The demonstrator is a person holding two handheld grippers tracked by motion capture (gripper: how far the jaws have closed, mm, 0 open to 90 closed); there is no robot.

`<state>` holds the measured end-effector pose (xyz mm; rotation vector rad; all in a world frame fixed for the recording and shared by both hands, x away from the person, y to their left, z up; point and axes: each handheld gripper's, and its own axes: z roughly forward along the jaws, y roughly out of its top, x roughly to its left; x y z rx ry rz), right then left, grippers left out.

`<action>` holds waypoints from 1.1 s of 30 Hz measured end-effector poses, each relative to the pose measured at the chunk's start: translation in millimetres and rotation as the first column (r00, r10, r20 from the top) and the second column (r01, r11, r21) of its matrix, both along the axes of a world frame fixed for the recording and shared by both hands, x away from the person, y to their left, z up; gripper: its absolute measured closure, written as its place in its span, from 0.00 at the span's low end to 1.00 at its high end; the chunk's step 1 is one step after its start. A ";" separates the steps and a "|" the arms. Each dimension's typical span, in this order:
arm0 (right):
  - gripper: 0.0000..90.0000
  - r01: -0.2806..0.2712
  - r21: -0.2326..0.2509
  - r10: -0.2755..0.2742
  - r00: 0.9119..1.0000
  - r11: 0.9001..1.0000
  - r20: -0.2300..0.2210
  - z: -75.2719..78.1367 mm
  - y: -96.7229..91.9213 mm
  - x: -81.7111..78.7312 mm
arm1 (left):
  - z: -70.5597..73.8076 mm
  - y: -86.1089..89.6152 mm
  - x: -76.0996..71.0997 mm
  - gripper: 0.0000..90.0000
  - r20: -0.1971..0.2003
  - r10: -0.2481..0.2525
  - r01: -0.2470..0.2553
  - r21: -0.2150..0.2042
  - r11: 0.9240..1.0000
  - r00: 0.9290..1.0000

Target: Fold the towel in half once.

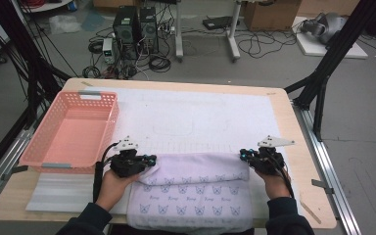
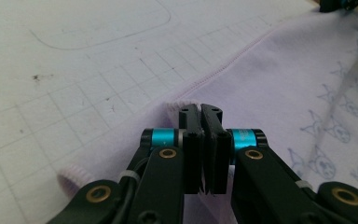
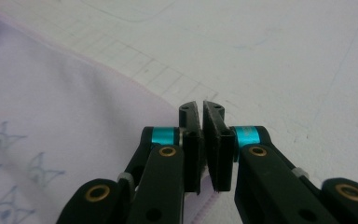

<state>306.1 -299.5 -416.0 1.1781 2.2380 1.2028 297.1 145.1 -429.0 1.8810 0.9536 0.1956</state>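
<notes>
White gridded mat (image 1: 191,112) covers the wooden table. At bottom of frame, both forearms reach in, hands level. Left gripper (image 1: 149,159) and right gripper (image 1: 243,154) are each clamped on an end of the folded lilac towel (image 1: 196,188) (cat-face print), lower centre. Pink basket (image 1: 44,147) sits upper left.

Cloth print: the pale lilac cloth (image 1: 196,193) carries rows of small cat-face outlines, each with a short script word beneath; the letters are too small and blurred to read.
Cloth, close up: in the left gripper view the same cat-face marks (image 2: 328,133) show on the cloth, with no lettering legible.
Mat markings: the white mat (image 1: 191,115) on the bench bears drawn grid lines and a curved outline, but no numbers or words.
Other labels: none readable.
</notes>
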 end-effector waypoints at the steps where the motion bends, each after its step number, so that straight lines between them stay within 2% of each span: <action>1: 0.95 -0.003 0.004 0.003 1.000 1.000 0.011 1.1 -0.9 -3.8 | 0.8 1.4 -3.0 0.97 0.002 -0.001 0.001 -0.008 1.000 1.000; 4: 0.95 -0.002 0.018 0.001 0.999 1.000 0.033 2.1 -3.6 -13.0 | 3.1 4.9 -11.2 0.97 0.019 -0.003 0.003 -0.019 1.000 1.000; 7: 0.95 0.003 0.021 -0.004 0.999 1.000 0.040 3.6 -4.9 -19.9 | 6.1 9.9 -19.3 0.97 0.027 -0.007 0.009 -0.060 0.998 1.000; 9: 0.95 0.001 0.026 -0.002 0.999 1.000 0.045 6.5 -4.5 -25.8 | 8.5 15.5 -25.3 0.97 0.019 -0.029 0.030 -0.108 0.994 0.999; 11: 0.95 -0.009 0.026 0.007 0.999 1.000 0.052 9.8 -4.1 -32.7 | 10.9 20.6 -31.8 0.97 0.020 -0.039 0.042 -0.130 0.991 0.999; 18: 0.95 -0.053 0.004 0.053 0.995 0.999 0.081 18.4 -9.2 -63.6 | 18.4 34.4 -49.1 0.97 0.025 -0.108 0.110 -0.178 0.978 0.994; 20: 0.95 -0.061 0.001 0.061 0.994 0.998 0.092 21.5 -12.8 -72.4 | 22.6 37.9 -51.7 0.97 0.030 -0.136 0.139 -0.214 0.967 0.990; 22: 0.95 -0.061 0.006 0.060 0.994 0.998 0.097 25.5 -16.2 -81.0 | 27.5 40.5 -53.6 0.97 0.041 -0.169 0.174 -0.253 0.952 0.985; 25: 0.95 -0.080 0.006 0.079 0.991 0.997 0.105 30.1 -19.9 -92.8 | 33.5 44.5 -54.0 0.96 0.056 -0.227 0.234 -0.284 0.930 0.972; 26: 0.95 -0.091 0.003 0.091 0.991 0.996 0.097 30.7 -19.9 -96.5 | 34.2 46.0 -53.3 0.94 0.050 -0.251 0.254 -0.294 0.921 0.967; 27: 0.95 -0.108 -0.009 0.109 0.991 0.994 0.080 30.0 -19.9 -98.4 | 34.5 47.2 -52.7 0.88 0.043 -0.255 0.256 -0.303 0.918 0.966; 28: 0.94 -0.124 -0.019 0.125 0.991 0.992 0.052 28.7 -19.4 -99.4 | 34.3 49.4 -51.4 0.78 0.038 -0.240 0.240 -0.304 0.922 0.970; 29: 0.89 -0.143 -0.039 0.143 0.990 0.989 0.015 26.3 -18.7 -100.4 | 33.4 51.5 -49.7 0.66 0.026 -0.194 0.193 -0.307 0.932 0.981; 30: 0.83 -0.147 -0.067 0.148 0.989 0.987 0.003 23.2 -17.6 -101.8 | 32.0 53.3 -47.9 0.59 0.026 -0.160 0.161 -0.302 0.940 0.987; 32: 0.77 -0.128 -0.084 0.129 0.992 0.988 0.005 19.4 -17.8 -101.0 | 29.0 54.1 -45.3 0.56 0.024 -0.095 0.098 -0.267 0.959 0.995; 33: 0.75 -0.119 -0.081 0.121 0.993 0.990 0.012 18.6 -18.5 -99.8 | 27.1 52.8 -43.9 0.55 0.022 -0.055 0.059 -0.230 0.971 0.998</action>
